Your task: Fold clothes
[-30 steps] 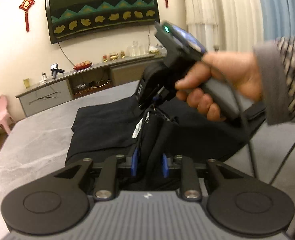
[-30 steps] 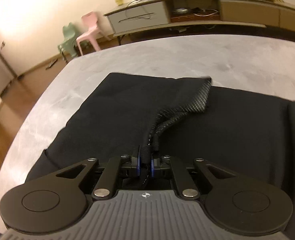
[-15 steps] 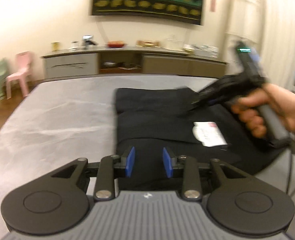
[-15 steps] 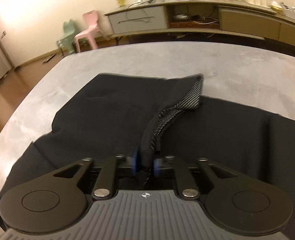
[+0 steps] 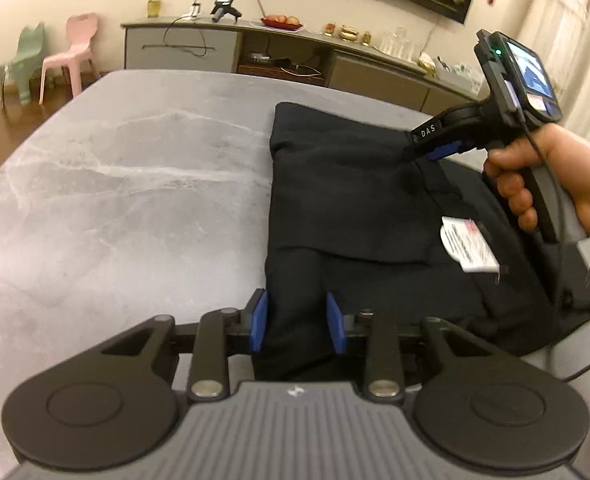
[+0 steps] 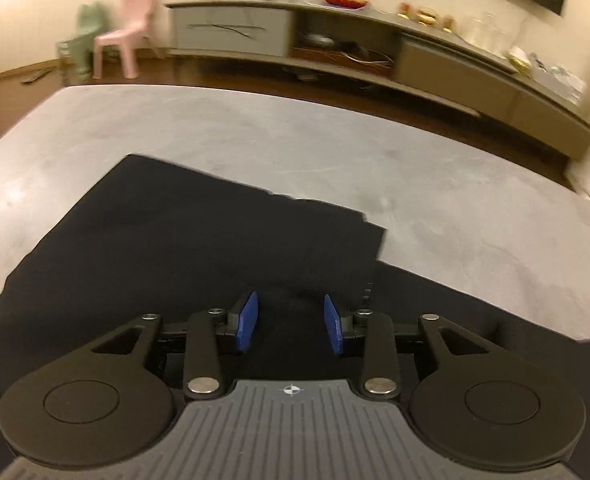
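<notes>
The grey marble-patterned bench [image 5: 115, 184] is seen to carry the task's one thing, a black fabric garment [image 5: 347, 184], which lies on the right half of the surface in the left wrist view, with bare stone to its left. The black fabric garment is laid in layers: an upper panel is folded over a lower one, its near edge running across the middle of the pile, and a stepped far edge is noted in the right wrist view [image 6: 255, 232].

A person's hand [image 5: 555, 184] is seen at the right, gripping the handle of the right tongs [image 5: 427, 148], whose tips rest at the far right part of the upper panel. In the right wrist view these right tongs [image 6: 291, 328] stand wide, with nothing held between the blue pads. The left tongs [image 5: 297, 326] likewise stand wide, straddling the near left corner of the cloth without clamping it.

A small white printed label [image 5: 469, 246] lies exposed on the lower layer at the right.

Risks are judged as follows: the thick layered corner could slip from the pads on closing, only the top layer could be caught, and the upper panel could be dragged askew, leaving the label showing.
</notes>
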The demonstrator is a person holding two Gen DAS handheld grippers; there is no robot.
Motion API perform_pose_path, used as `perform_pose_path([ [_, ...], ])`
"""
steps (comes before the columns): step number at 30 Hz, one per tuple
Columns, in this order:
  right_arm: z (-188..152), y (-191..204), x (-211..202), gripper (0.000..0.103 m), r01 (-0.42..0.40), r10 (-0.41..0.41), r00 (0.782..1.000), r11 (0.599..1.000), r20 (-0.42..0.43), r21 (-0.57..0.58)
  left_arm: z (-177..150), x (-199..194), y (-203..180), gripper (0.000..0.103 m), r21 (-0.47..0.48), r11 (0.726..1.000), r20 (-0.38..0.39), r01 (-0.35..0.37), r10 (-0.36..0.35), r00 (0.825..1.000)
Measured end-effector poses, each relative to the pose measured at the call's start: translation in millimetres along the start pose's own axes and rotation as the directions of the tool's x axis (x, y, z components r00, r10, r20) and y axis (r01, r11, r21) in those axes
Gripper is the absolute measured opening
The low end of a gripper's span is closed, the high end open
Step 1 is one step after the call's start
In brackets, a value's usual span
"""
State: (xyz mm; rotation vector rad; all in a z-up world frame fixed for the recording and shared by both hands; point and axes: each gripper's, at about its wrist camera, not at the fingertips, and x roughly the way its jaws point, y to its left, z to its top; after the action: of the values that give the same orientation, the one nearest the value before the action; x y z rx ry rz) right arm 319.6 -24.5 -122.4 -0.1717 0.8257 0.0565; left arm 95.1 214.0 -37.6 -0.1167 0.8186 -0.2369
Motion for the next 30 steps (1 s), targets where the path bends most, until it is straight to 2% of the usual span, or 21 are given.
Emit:
perform_pose_path([
  [2,5.6,26.4,-19.8,0.046,-0.046,0.049,0.997,0.998,0.065,-0.045,2.5,2.4,1.9,0.04,-0.013,1.0,0.0,0.008,-0.008,1.0],
  [4,15.9,58.2,-32.3,0.072,-0.119,0.129,0.986,0.988,0.103,-0.099,5.0,4.8,3.8,0.042,-0.026,1.0,0.0,0.016,-0.016,1.0],
  [5,22.0,75.3,-32.7,0.075,-0.155,0.168,0.981,0.979,0.098,-0.131,6.2,6.0,4.7,0.04,-0.032,0.999,0.001,0.02,-0.02,1.0],
  [6,26.7,91.9,-25.3,0.074,-0.178,0.19,0.98,0.97,0.062,-0.163,7.5,7.2,5.6,0.035,-0.039,0.999,0.001,0.023,-0.023,1.0],
  [7,31.1,108.5,-16.7,0.063,-0.201,0.209,0.978,0.96,0.022,-0.194,4.8,8.3,0.1,0.034,0.006,1.0,-0.001,0.005,-0.005,1.0],
  [8,34.1,119.8,-1.7,0.044,-0.21,0.208,0.978,0.953,-0.034,-0.22,1.9,8.2,-6.0,0.03,0.057,0.998,0.005,-0.013,0.012,1.0],
  [9,35.1,127.7,10.2,0.0,-0.179,0.173,0.984,0.951,-0.049,-0.252,-0.1,7.0,-8.1,0.027,0.084,0.996,0.007,-0.019,0.018,1.0],
  [12,40.2,133.5,32.5,0.0,-0.053,0.044,0.998,0.948,-0.035,-0.314,-5.4,3.3,-12.8,0.026,0.151,0.988,0.01,-0.032,0.031,0.999],
  [14,46.1,119.1,37.0,0.0,-0.07,0.056,0.997,0.961,-0.059,-0.266,-4.1,1.2,-8.1,0.025,0.134,0.991,0.01,-0.019,0.018,1.0],
  [16,48.8,91.9,17.4,0.0,-0.177,0.171,0.984,0.974,-0.052,-0.139,-0.7,-11.1,-2.9,0.024,0.112,0.993,0.06,-0.022,0.015,0.998],
  [18,42.0,48.7,-26.6,0.004,-0.281,0.281,0.959,0.96,0.043,0.003,2.3,-26.9,0.4,0.025,0.094,0.995,0.131,-0.019,0.006,0.991],
  [20,12.0,3.0,-81.0,0.009,-0.358,0.347,0.93,0.931,0.121,0.077,5.0,-38.7,1.0,0.025,0.08,0.997,0.197,0.003,-0.019,0.98],
  [21,-7.6,-10.0,-102.6,0.011,-0.364,0.353,0.926,0.928,0.133,0.074,5.2,-35.8,-4.3,0.025,0.099,0.995,0.191,0.016,-0.035,0.981],
  [23,-57.6,-27.6,-136.4,0.011,-0.367,0.361,0.927,0.929,0.1,0.047,4.3,-24.1,-19.0,0.025,0.158,0.987,0.149,0.027,-0.051,0.988],
  [26,-126.2,-47.6,-143.7,0.016,-0.403,0.404,0.915,0.915,-0.022,0.021,-3.2,5.3,-43.3,0.028,0.266,0.963,0.041,-0.036,0.026,0.999],
  [27,-145.9,-55.6,-148.6,0.021,-0.396,0.396,0.917,0.918,-0.043,0.007,-4.4,6.6,-47.6,0.028,0.284,0.957,0.047,-0.056,0.044,0.998],
  [28,-165.1,-63.7,-154.0,0.022,-0.385,0.384,0.921,0.923,-0.061,-0.007,-5.3,6.7,-51.5,0.028,0.301,0.951,0.06,-0.076,0.061,0.996],
  [29,-178.4,-73.7,-168.3,0.023,-0.36,0.36,0.933,0.933,-0.032,-0.009,-5.3,1.3,-53.1,0.028,0.298,0.951,0.078,-0.081,0.061,0.995],
  [30,-188.1,-87.4,-183.9,0.033,-0.329,0.329,0.944,0.944,0.022,0.003,-3.9,-6.9,-53.4,0.028,0.279,0.957,0.102,-0.077,0.051,0.994],
])
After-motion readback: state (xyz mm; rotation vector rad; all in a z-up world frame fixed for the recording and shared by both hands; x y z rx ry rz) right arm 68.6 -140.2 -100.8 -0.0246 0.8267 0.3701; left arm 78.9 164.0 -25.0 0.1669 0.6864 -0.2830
